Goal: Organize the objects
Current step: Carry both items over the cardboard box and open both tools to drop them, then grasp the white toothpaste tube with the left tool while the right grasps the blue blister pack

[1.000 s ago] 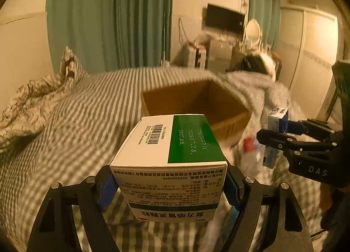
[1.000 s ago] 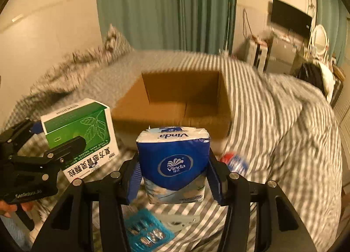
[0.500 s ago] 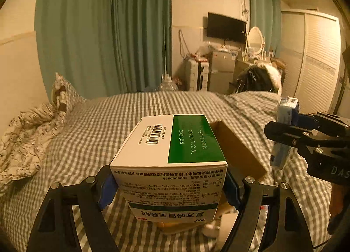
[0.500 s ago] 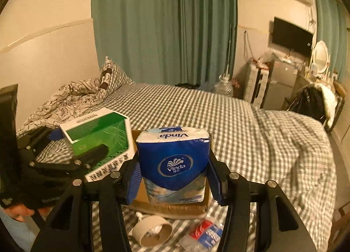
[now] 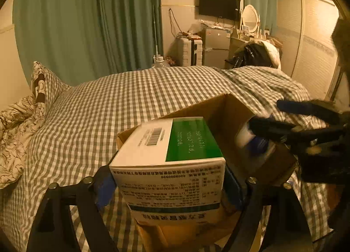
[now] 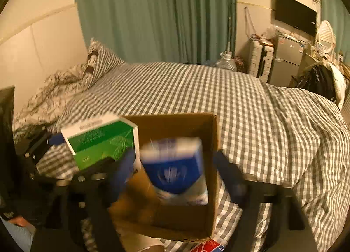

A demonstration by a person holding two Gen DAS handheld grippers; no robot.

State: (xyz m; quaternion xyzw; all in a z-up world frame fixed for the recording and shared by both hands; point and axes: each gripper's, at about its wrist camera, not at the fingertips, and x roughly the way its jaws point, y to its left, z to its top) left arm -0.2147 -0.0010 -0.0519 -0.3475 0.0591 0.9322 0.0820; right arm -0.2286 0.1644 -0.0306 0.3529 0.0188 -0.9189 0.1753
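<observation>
Left tongs (image 5: 168,186) clamped on green-and-white cardboard medicine box (image 5: 170,160), blue pads pressed to both its sides; box sits over near-left edge of open brown cardboard carton (image 5: 227,109), just ahead of the tongs. Right tongs (image 6: 175,177) spread wide, blue pads clear of blue-and-white plastic tissue pack (image 6: 175,168), which looks loose between them inside the carton (image 6: 210,186); pack is motion-blurred, contact hard to confirm. Left wrist view shows right tongs (image 5: 262,129) reaching into the carton from the right.

Carton rests on grey-and-white checked bed cover (image 6: 218,90) directly ahead of both tongs. Crumpled floral-print duvet (image 5: 15,125) far left, checked pillow (image 6: 100,59) behind it. Green curtains (image 5: 87,22) past the bed. Black wall TV (image 5: 218,5), grey mini fridge (image 6: 286,63), round white mirror (image 5: 249,18) ahead-right. Pale sliding wardrobe (image 5: 315,39) far right. Red-labelled packet (image 6: 210,246) below right tongs, partly cut off.
</observation>
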